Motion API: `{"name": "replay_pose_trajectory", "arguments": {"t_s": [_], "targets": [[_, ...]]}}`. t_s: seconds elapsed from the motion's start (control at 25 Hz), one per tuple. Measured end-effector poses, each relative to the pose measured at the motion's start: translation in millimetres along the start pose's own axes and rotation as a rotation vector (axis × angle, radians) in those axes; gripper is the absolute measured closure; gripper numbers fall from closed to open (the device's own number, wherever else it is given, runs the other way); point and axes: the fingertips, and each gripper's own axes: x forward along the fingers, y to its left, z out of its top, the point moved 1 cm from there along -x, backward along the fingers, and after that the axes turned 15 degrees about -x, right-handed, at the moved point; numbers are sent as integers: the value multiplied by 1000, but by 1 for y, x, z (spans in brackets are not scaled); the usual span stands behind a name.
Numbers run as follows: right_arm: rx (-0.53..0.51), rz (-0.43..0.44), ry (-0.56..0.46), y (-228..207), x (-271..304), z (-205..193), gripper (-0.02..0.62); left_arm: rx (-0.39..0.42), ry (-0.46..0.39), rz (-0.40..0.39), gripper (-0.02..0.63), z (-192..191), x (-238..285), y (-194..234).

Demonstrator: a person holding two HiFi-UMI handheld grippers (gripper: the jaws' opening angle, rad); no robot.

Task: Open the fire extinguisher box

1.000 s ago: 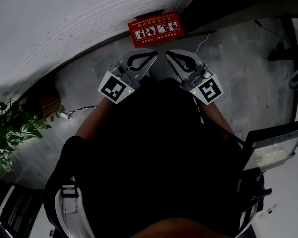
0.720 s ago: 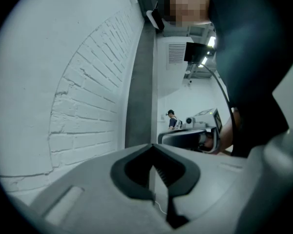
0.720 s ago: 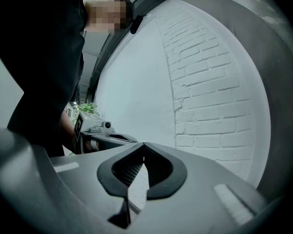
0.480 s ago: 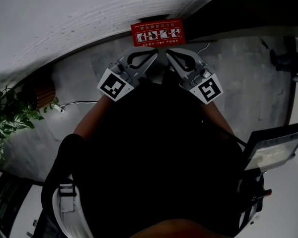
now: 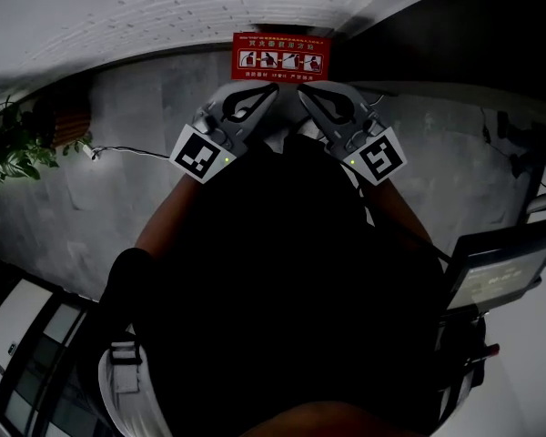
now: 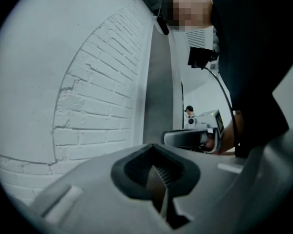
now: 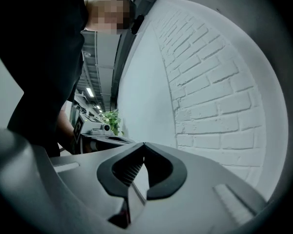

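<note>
Left hand-held gripper (image 5: 269, 90), right hand-held gripper (image 5: 304, 92): jaws pressed together, both empty. Fire extinguisher box (image 5: 283, 59) at 12 o'clock; only its red labelled face shows, print unreadable.

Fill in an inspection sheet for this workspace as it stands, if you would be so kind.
Surface: grey floor meeting a white brick wall.
Job's things: red fire extinguisher box against the wall, pictogram label facing up; nothing is gripping it.
Clutter: nothing seen.
Grippers: left gripper and right gripper both shut and empty, held side by side in front of the person.
Cables: one thin cable lying on the floor at the left.
Surroundings: leafy plant at the left; a screen-like device at the right.
</note>
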Motion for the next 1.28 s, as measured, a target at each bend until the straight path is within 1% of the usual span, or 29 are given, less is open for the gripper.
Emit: {"name": "replay_pose_trajectory", "arguments": {"t_s": [0.12, 0.2, 0.36, 0.48, 0.6, 0.76, 1.04, 1.28], "targets": [[29, 41, -4, -8, -14, -8, 586, 2, -5, 66, 604, -4, 9, -7], [45, 58, 2, -12, -19, -14, 586, 5, -1, 93, 604, -5, 11, -8], [66, 63, 4, -15, -17, -25, 586, 18, 5, 109, 604, -12, 8, -4], [63, 61, 17, -14, -6, -37, 586, -9, 19, 117, 604, -24, 5, 15], [87, 44, 41, -16, 11, -52, 586, -32, 36, 111, 604, -34, 3, 41], [120, 3, 77, -15, 22, -71, 586, -48, 52, 82, 604, -46, 2, 60], [138, -52, 144, -21, 43, -126, 586, -72, 94, 59, 604, -86, 12, 103], [142, -86, 158, -34, 60, -169, 586, -79, 109, 57, 604, -118, 31, 133]]}}
